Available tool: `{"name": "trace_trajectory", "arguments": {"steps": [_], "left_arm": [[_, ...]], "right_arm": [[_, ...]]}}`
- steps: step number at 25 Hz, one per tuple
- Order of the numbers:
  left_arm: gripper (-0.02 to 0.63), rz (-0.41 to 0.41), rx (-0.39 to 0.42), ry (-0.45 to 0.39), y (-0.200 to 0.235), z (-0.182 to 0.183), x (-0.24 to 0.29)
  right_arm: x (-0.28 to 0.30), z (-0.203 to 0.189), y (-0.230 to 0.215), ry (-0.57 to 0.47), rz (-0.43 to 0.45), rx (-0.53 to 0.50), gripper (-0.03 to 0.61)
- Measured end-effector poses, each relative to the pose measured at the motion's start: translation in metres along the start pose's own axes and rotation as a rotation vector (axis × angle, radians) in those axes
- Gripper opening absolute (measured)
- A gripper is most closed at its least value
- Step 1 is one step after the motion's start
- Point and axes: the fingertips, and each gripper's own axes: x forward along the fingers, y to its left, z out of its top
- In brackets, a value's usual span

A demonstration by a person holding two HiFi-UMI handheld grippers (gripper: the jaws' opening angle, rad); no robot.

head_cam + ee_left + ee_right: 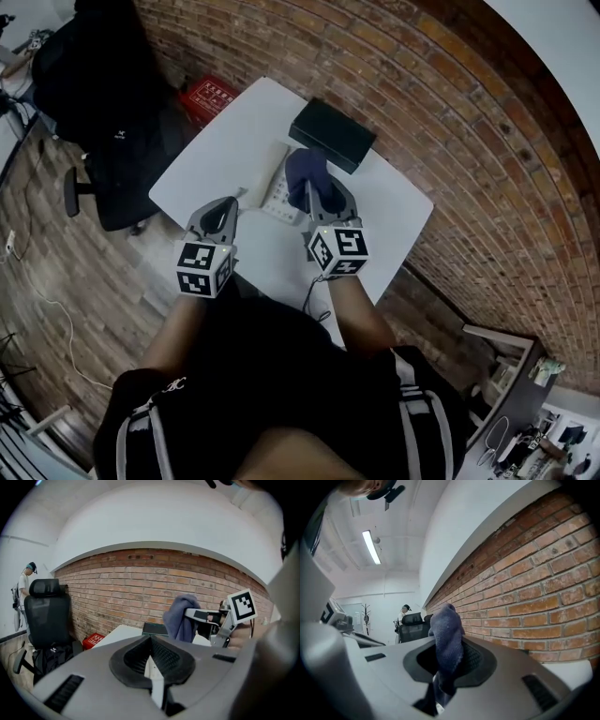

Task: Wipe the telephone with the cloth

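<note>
the cloth [446,641] is looking like soft, nubby blue fabric. the right gripper [443,677] and left gripper [154,665] are showing matt grey plastic shells with ribbed black pads [166,656]. the table [234,131] at mid-frame is reading smooth, matt white; the brick wall [450,112] at upper right is looking rough; the box [331,134] is looking matt black.

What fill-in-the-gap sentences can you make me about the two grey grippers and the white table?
1. The right gripper is clamped on a dark blue ____.
2. The left gripper has its jaws together and holds ____.
3. The flat rectangular box at the far edge of the white rectangular table is ____ in colour.
4. The wall behind the table is built of reddish ____.

Missing words: cloth; nothing; black; bricks
</note>
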Motion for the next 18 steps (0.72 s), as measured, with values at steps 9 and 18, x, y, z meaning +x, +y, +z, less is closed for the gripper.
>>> {"name": "trace_trajectory", "arguments": {"steps": [9,18], "left_arm": [[-0.003,-0.137,0.068,0.011,0.049,0.023,0.044],[-0.003,-0.151,0.018,0.016,0.108,0.022,0.051]], "right_arm": [[0.054,-0.012,-0.007,0.039,-0.134,-0.045,0.044],[0.119,-0.024,-0.030,0.121,-0.243,-0.187,0.044]]}}
